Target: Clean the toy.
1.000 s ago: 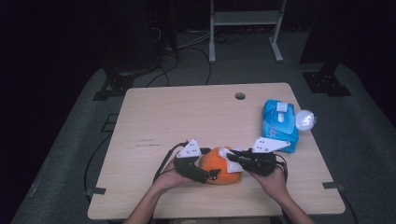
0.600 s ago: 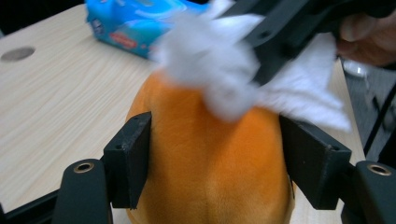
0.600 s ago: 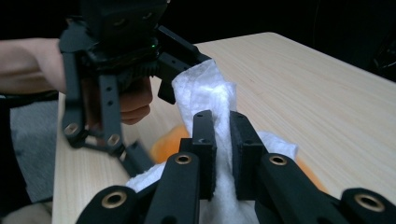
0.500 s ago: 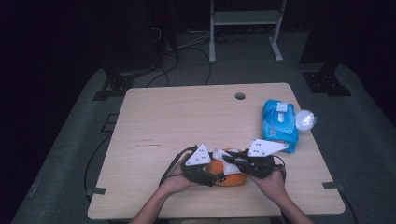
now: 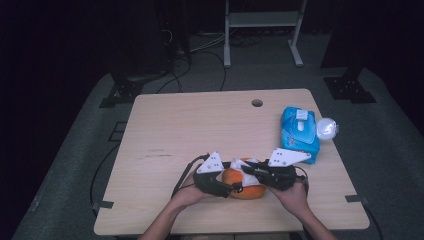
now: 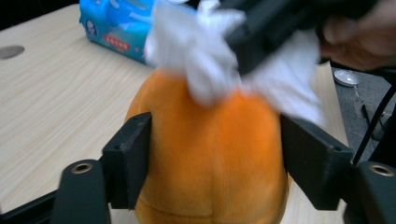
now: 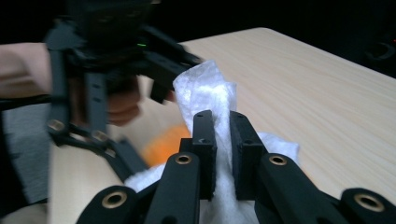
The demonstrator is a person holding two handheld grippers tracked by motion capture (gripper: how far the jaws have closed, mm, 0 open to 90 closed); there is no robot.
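From above, a pale wooden desk (image 5: 200, 130) stands in a dark room. Near its front edge lies an orange plush toy (image 5: 243, 183). The left tool (image 5: 227, 188) grips it from the left; its jaws have just been closing onto the toy. The right tool (image 5: 250, 172) holds a white wipe (image 5: 244, 165) on top of the toy. A blue wipes pack (image 5: 299, 132) lies farther back on the right.

In the left tool's view, its two black jaws press both sides of the toy (image 6: 210, 154), with the wipe (image 6: 205, 56) draped above.

In the right tool's view, its jaws stand narrow, pinching the wipe (image 7: 208, 93).
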